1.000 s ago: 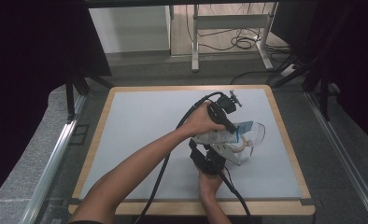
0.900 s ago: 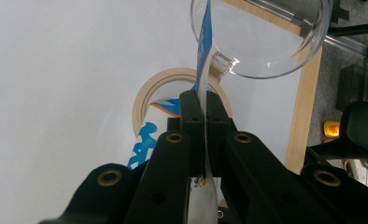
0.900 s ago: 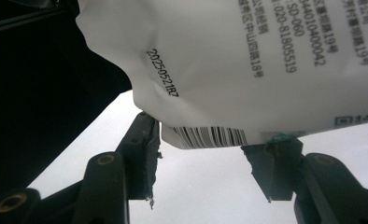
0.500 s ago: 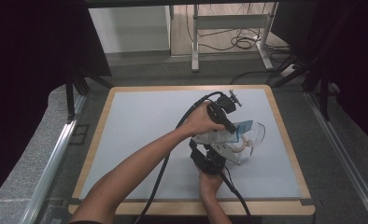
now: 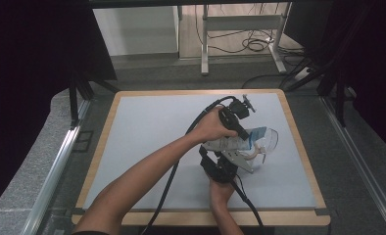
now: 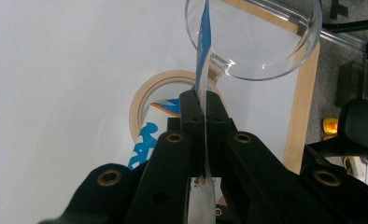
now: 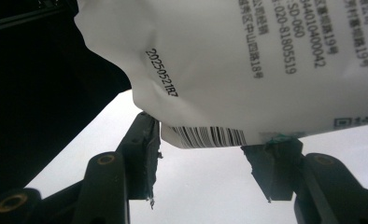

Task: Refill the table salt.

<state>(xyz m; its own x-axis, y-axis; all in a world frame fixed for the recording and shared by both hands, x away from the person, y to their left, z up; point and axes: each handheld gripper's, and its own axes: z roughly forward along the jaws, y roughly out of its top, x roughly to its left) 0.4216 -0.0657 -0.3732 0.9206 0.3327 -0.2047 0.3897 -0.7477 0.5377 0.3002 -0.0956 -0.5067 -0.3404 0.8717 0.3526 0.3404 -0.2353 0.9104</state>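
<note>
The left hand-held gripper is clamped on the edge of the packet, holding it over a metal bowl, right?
Not quite: the bowl is clear, see-through plastic or glass, as the left gripper view shows. The left hand-held gripper is indeed clamped on the packet edge.

- We see a counter with a pale grey-blue top and a light wooden edge running round all four sides.
- On it, towards the right of the middle, we find a clear round bowl.
- Just beside the bowl lies a ring of beige tape, flat on the top.
- We cannot tell whether the white packet touches the counter.
</note>
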